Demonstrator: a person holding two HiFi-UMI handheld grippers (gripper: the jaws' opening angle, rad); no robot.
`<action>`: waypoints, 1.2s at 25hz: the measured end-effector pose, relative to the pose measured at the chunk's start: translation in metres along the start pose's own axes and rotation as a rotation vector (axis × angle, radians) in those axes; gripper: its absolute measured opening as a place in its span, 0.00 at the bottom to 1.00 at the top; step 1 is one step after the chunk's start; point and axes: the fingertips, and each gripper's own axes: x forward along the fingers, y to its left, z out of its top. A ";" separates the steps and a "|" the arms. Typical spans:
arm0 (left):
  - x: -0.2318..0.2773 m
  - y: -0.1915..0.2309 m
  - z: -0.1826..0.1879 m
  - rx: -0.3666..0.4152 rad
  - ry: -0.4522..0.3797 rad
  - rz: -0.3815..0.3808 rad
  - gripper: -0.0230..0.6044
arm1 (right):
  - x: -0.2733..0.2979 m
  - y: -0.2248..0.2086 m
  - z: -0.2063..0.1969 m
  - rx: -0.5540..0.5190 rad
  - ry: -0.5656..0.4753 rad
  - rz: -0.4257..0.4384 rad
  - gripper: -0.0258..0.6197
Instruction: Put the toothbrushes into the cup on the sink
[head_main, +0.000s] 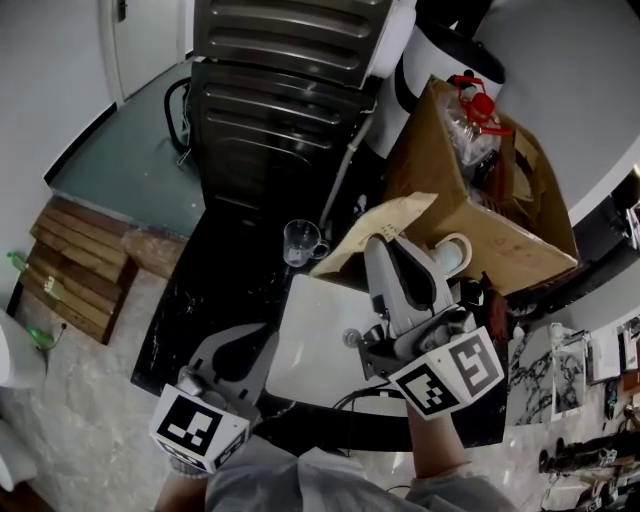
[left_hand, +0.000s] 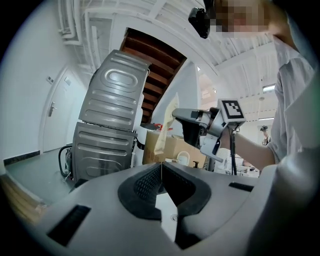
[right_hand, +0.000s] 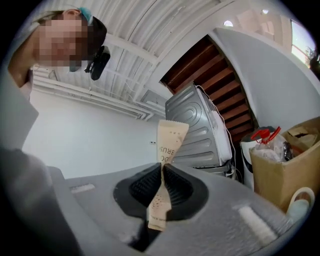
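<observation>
Pinched between right gripper (right_hand: 162, 169) fingers (right_hand: 142, 187): wrapped toothbrush (right_hand: 171, 142), both ends protruding

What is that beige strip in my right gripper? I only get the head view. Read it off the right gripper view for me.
Observer: The right gripper is shut on a paper toothbrush packet, and the letters BRUS are printed on the end that stands above the jaws.
Operator: Good. Now check the left gripper view and tell me what that one has.
Observer: The left gripper has its jaws together at the tips, with nothing between them.
</observation>
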 end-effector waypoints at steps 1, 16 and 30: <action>-0.001 0.000 0.002 -0.001 -0.002 0.006 0.05 | 0.006 -0.005 -0.002 0.003 0.000 -0.001 0.07; -0.023 0.011 0.000 -0.020 0.003 0.134 0.04 | 0.081 -0.063 -0.096 0.030 0.128 -0.016 0.06; -0.046 0.028 -0.016 -0.059 0.035 0.262 0.04 | 0.111 -0.094 -0.194 0.060 0.240 -0.057 0.06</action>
